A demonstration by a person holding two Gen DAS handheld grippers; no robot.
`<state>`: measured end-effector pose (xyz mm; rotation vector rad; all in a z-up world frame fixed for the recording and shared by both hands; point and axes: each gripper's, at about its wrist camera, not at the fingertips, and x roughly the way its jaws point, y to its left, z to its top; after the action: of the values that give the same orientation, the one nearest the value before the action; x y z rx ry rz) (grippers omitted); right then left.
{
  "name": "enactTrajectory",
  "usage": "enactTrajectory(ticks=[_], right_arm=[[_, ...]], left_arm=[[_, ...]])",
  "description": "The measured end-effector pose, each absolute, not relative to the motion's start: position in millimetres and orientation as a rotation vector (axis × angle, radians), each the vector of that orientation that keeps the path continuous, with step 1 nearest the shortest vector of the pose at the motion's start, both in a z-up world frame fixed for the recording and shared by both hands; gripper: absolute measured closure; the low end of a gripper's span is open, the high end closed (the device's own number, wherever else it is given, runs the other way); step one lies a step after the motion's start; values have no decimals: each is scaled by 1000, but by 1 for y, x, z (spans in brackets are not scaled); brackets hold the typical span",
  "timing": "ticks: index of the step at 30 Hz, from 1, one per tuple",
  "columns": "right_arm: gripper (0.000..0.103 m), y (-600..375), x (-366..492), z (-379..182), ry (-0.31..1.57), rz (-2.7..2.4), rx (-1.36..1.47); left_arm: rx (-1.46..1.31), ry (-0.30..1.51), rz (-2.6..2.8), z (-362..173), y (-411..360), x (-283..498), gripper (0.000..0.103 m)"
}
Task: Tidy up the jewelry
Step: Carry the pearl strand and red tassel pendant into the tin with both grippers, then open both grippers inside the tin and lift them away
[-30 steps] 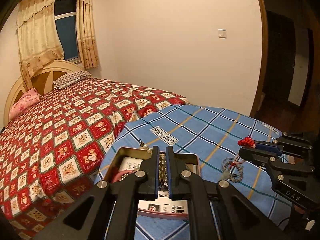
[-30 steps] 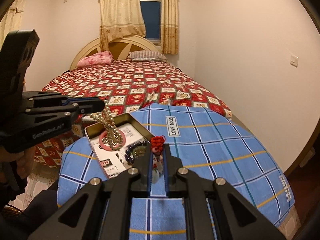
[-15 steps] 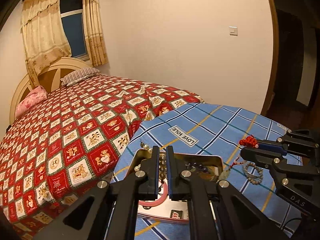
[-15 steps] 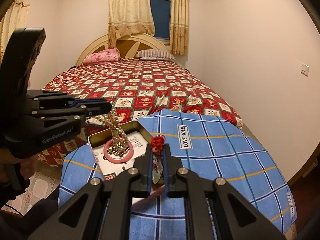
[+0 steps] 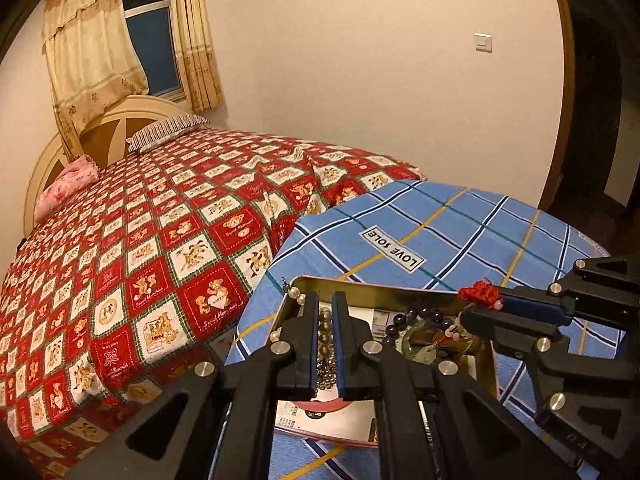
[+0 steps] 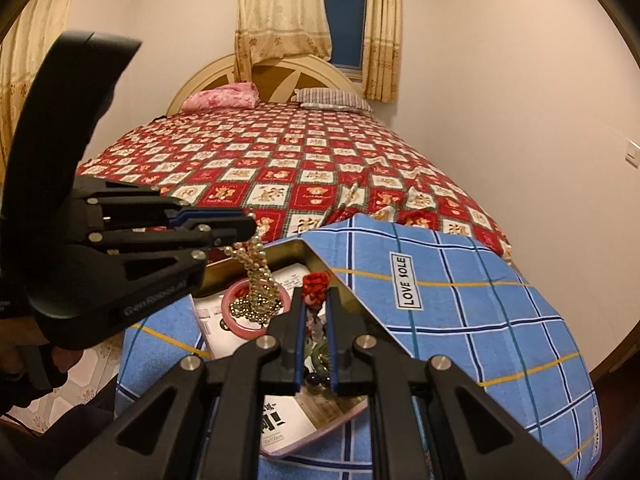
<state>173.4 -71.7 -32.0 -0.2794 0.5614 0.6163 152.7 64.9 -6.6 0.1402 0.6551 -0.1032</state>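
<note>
Blue cloth (image 5: 460,220) under the tin (image 6: 298,246); over it I angle both grippers down, left (image 5: 325,314) clamped on beads (image 6: 256,280), right (image 6: 316,312) on a red-knot charm (image 6: 316,282)

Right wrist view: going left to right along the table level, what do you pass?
left gripper shut on the pearl necklace → pink bangle in the tin box → right gripper shut on the red-knot pendant → LOVE SOLE label on the blue checked cloth.

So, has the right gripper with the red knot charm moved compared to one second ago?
Yes. The right gripper, shut on the red knot charm, came in over the tin box; before it hung beside it.
</note>
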Motion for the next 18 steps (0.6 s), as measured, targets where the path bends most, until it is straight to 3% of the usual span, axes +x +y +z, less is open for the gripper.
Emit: enactTrajectory(ticks=[18], right_arm=[[92, -57, 185, -63, 635, 614, -303]], left_arm=[[145, 714, -67, -33, 75, 171, 98]])
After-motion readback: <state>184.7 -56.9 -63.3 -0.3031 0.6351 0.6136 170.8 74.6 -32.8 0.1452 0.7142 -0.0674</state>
